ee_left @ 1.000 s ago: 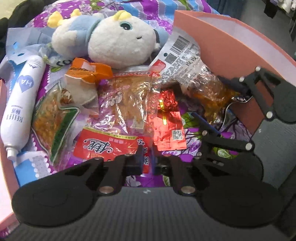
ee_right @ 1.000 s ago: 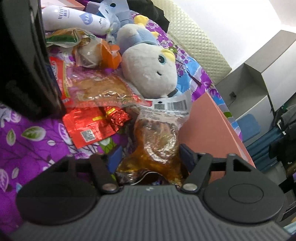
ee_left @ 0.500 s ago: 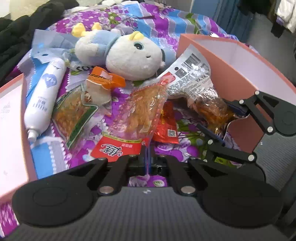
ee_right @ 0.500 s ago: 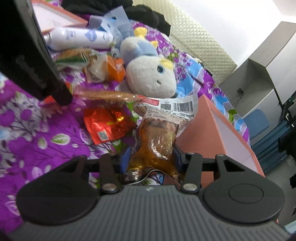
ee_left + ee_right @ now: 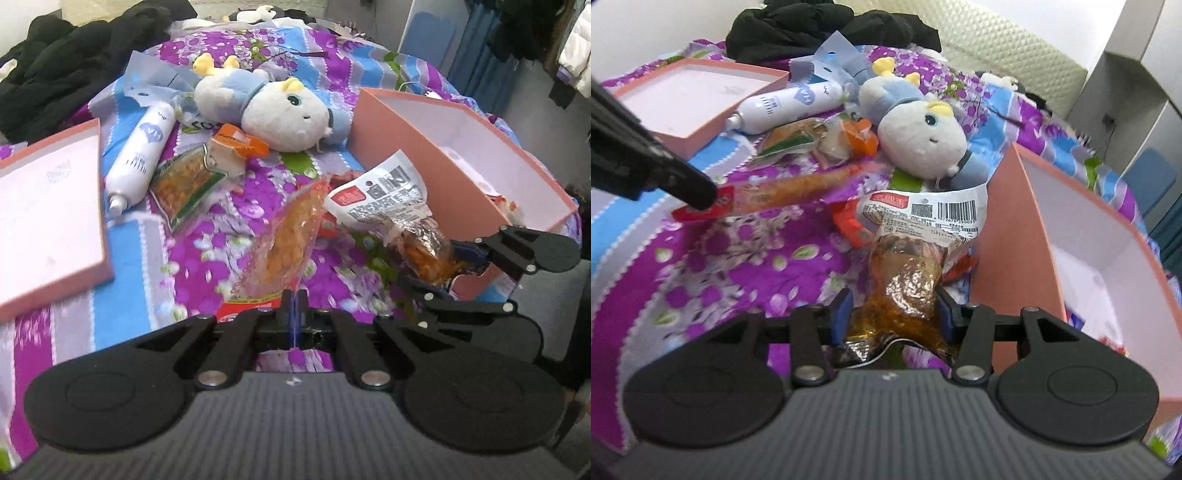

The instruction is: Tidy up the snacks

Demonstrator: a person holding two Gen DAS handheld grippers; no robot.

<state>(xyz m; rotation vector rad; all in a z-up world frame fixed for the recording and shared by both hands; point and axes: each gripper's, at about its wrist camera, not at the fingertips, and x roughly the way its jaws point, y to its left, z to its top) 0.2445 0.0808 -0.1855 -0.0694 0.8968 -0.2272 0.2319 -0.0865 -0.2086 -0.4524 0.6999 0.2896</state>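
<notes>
My left gripper (image 5: 294,300) is shut on the red bottom edge of a clear packet of orange snacks (image 5: 291,236), which hangs above the purple bedspread. From the right wrist, that packet (image 5: 798,186) sticks out sideways from the left gripper (image 5: 701,197). My right gripper (image 5: 894,314) is shut on a brown, glossy snack packet with a white barcode label (image 5: 908,280), beside the outer wall of the open pink box (image 5: 1008,236). The left wrist view shows the brown packet (image 5: 417,240) in the right gripper (image 5: 458,266) just in front of the pink box (image 5: 406,133).
A plush toy (image 5: 280,114), a white bottle (image 5: 140,158), a green-edged snack packet (image 5: 184,184) and an orange-topped packet (image 5: 232,147) lie on the bed. A red wrapper (image 5: 849,221) lies under the held packets. The pink lid (image 5: 48,206) sits left; black clothes (image 5: 74,55) are behind.
Both grippers have risen and pulled back, lifting their packets off the bedspread. The right jaws closed in on the brown packet. The left gripper's packet now hangs upright.
</notes>
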